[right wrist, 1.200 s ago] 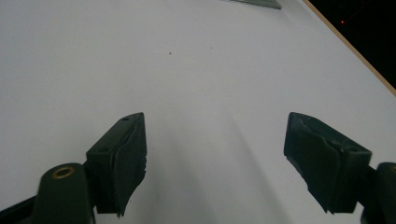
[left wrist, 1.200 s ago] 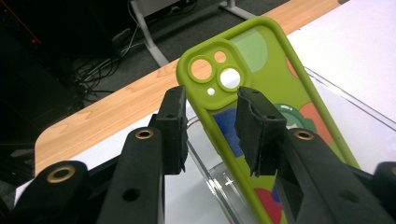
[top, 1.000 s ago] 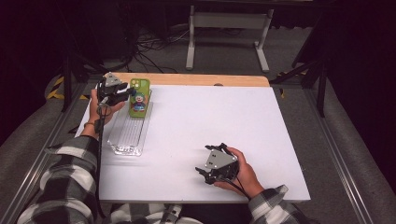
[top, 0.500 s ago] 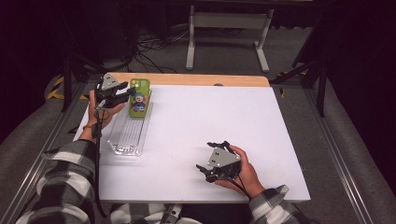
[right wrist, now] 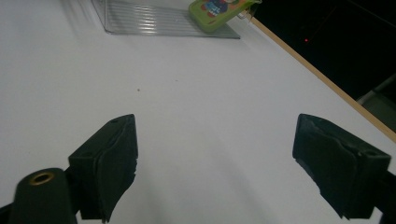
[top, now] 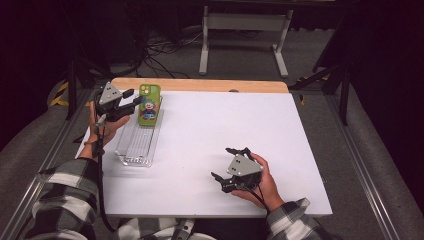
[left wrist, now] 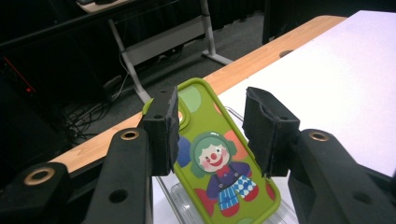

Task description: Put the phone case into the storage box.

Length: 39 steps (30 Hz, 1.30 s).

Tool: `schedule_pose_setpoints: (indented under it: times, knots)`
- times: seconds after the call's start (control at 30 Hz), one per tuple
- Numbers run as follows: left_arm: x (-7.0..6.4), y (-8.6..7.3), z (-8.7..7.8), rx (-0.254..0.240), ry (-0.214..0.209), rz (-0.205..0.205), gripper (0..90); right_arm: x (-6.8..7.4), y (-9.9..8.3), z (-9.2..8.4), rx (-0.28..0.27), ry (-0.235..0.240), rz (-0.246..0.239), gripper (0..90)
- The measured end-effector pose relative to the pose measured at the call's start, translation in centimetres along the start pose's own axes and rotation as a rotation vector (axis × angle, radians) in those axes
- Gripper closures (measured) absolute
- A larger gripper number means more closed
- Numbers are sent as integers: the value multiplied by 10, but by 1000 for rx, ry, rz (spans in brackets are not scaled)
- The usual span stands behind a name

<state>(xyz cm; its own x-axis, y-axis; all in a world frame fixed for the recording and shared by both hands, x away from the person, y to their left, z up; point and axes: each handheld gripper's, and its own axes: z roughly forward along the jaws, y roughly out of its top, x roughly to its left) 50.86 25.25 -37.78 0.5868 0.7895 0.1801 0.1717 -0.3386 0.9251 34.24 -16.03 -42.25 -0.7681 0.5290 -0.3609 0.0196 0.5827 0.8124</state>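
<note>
Having just been opening, the left hand-held gripper (left wrist: 212, 135) stands wide, clear of the green clown-printed phone case (left wrist: 219, 172), leaving it propped on the clear ribbed plastic tray (top: 137, 145) at the tabletop's (top: 225, 130) far left corner.

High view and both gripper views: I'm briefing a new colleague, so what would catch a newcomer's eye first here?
First, the bright green phone case with a cartoon clown, lying on the far end of the clear ribbed plastic tray at the white table's left side. The left tool hovers beside it, jaws open and just widening, off the case. Nearer the front, the right tool has just been opening, jaws apart on nothing.
</note>
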Motion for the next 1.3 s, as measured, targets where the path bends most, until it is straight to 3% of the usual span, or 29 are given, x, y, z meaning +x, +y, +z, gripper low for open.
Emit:
schedule_pose_setpoints:
  times: [0.6,1.3]
  knots:
    - [-19,0,-22,-86,-32,5,457,-4,1,-4,-32,-33,26,144]
    - [-37,2,-38,-130,-59,-7,304,-10,3,-11,-70,-58,49,141]
